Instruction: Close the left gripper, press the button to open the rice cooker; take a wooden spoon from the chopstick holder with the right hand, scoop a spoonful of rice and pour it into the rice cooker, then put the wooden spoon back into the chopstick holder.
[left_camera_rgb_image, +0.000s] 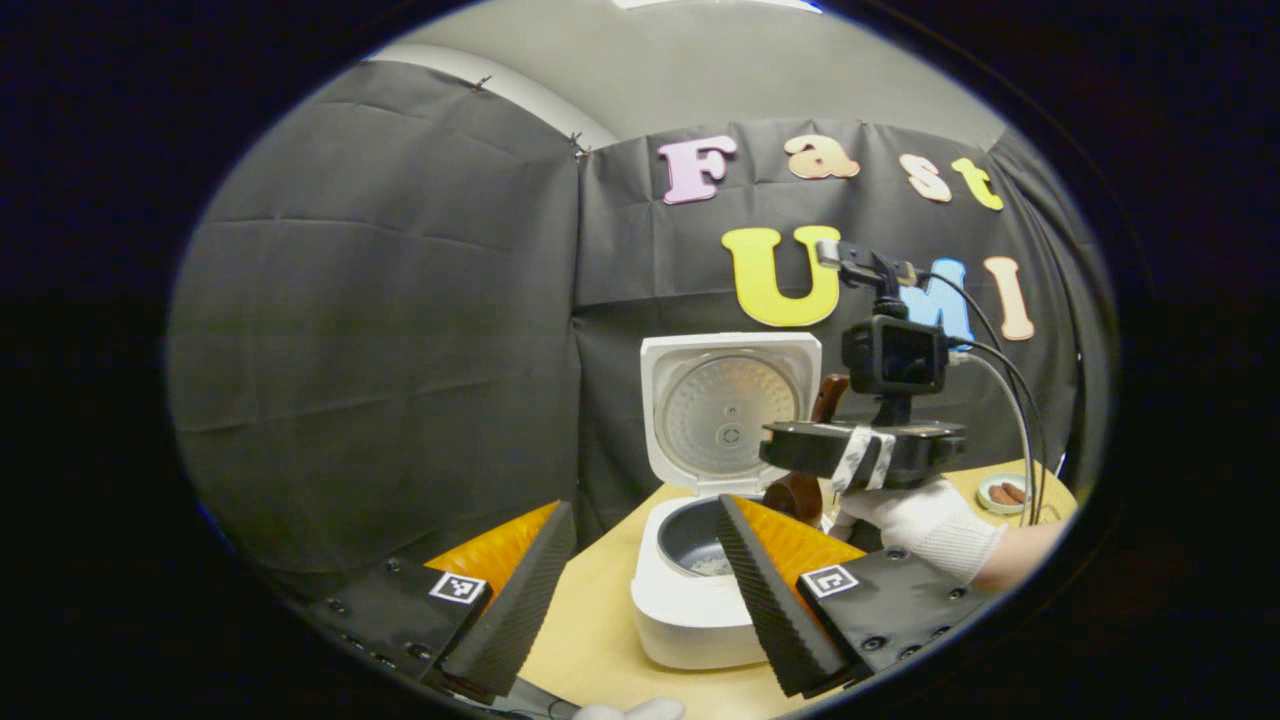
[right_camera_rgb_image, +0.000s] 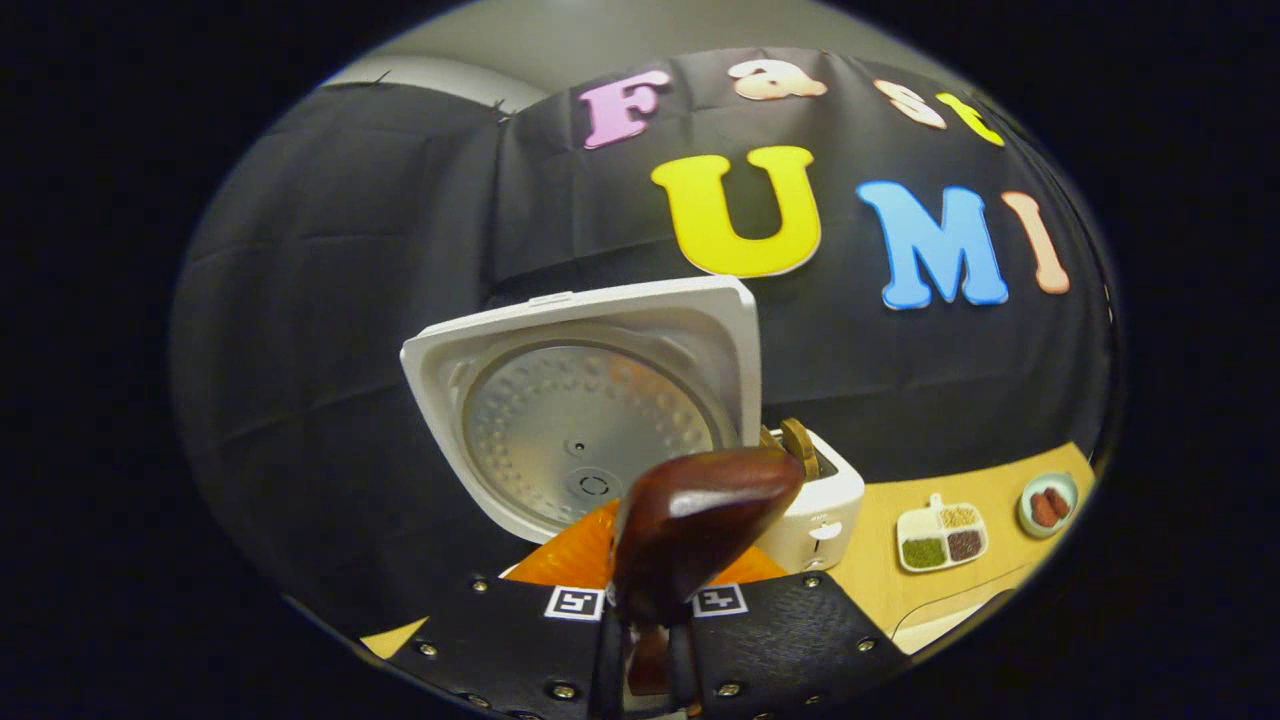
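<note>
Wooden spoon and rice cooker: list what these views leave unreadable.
- Wooden spoon, right gripper view: its handle is hidden between the right gripper fingers; whether the bowl carries rice cannot be told.
- Rice cooker, left gripper view: the pot's inside is partly covered by a left gripper finger.
- Chopstick holder: contents too small.

One rice cooker (left_camera_rgb_image: 700, 560), lid up; one wooden spoon (right_camera_rgb_image: 690, 530); one chopstick holder (right_camera_rgb_image: 815, 510); one divided tray (right_camera_rgb_image: 940, 538); one small dish (right_camera_rgb_image: 1048, 505).

Wooden spoon (right_camera_rgb_image: 700, 520) hides the rice cooker's (right_camera_rgb_image: 590, 400) pot.
</note>
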